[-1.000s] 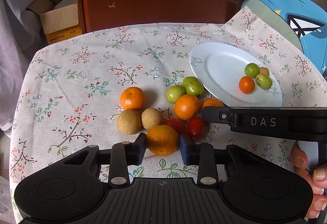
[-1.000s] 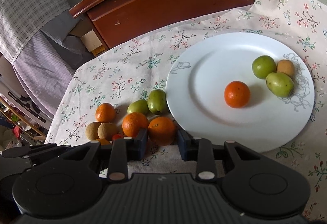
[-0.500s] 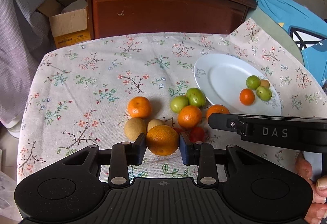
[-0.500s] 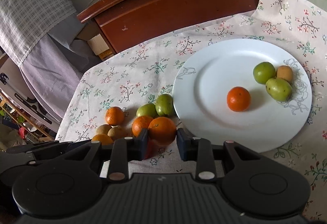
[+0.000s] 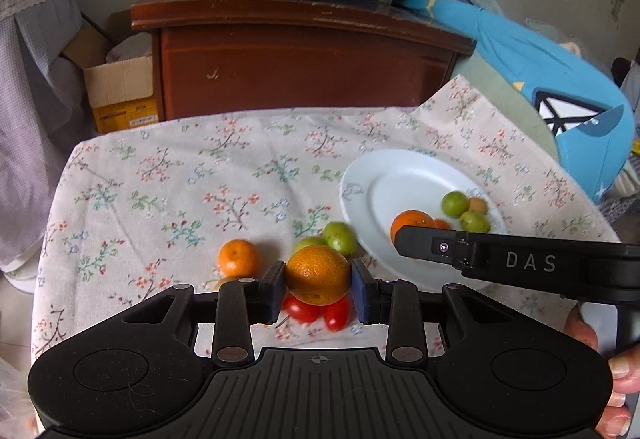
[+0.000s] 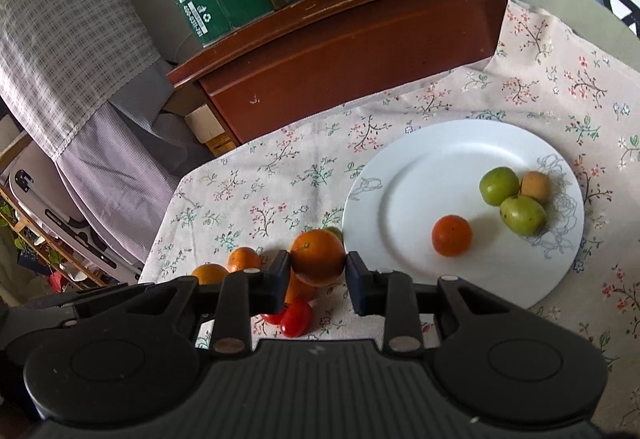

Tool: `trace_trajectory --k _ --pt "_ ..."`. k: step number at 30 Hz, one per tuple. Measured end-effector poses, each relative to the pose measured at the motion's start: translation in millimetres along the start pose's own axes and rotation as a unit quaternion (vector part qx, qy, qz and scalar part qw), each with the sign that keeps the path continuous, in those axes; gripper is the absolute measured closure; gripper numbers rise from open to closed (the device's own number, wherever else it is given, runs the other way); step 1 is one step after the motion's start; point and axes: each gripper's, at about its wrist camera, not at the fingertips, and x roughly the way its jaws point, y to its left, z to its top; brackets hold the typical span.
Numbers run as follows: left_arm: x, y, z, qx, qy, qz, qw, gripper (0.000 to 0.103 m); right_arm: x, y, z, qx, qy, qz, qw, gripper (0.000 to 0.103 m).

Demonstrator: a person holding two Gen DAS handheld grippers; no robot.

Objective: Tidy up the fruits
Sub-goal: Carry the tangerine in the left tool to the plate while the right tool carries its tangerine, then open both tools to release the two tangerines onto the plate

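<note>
**Fruit sort: roughly a third done, both grippers loaded**

Progress: white plate (image 6: pixel 460 143) holds four pieces: small orange (image 6: pixel 452 235), two green fruits (image 6: pixel 499 185), one brown fruit (image 6: pixel 536 186). Two more are lifted and, I'd say, headed there. On the cloth (image 5: pixel 180 179) in the left view: a mandarin (image 5: pixel 239 257), two green fruits (image 5: pixel 340 237) by the plate edge, two tomatoes (image 5: pixel 302 309), a brown fruit mostly hidden behind the left finger. Others may be hidden.

Fingers:
- left gripper (image 5: pixel 319 287): narrowed, pads touching both sides of a big orange (image 5: pixel 318 274), held above the tomatoes.
- right gripper (image 6: pixel 317 275): same width, clamped on a darker orange (image 6: pixel 317 257), just beside the plate's near-left rim, not over it.

Both grips look centred; round skin could roll if pads loosen.
</note>
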Motion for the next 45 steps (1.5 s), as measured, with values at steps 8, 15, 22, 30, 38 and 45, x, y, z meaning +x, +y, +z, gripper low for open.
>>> trace_trajectory --k 8,15,22,30,38,45 --pt "1.9 -14.8 15.3 0.010 0.002 -0.026 0.9996 0.072 -21.4 -12.8 24.7 0.004 -0.034 -0.021 0.999 0.073" --pt "12.4 -22.3 28.5 0.024 0.011 -0.042 0.9988 0.071 -35.1 -32.7 50.1 0.014 -0.045 -0.020 0.999 0.073" --pt "35.7 -31.7 35.3 0.042 0.024 -0.063 0.9969 0.071 -25.4 -52.4 54.2 0.033 -0.039 -0.037 0.998 0.073" --pt "59.0 -36.3 38.4 0.045 0.033 -0.074 0.9956 0.071 -1.3 -73.8 49.1 0.082 -0.006 -0.044 0.996 0.073" --pt "80.6 -42.4 33.4 0.051 0.046 -0.077 0.9947 0.071 13.7 -80.4 46.7 0.096 0.009 -0.048 0.994 0.073" --pt "90.3 -46.9 32.4 0.047 0.051 -0.084 0.9941 0.071 22.4 -83.5 45.9 0.104 0.019 -0.051 0.993 0.072"
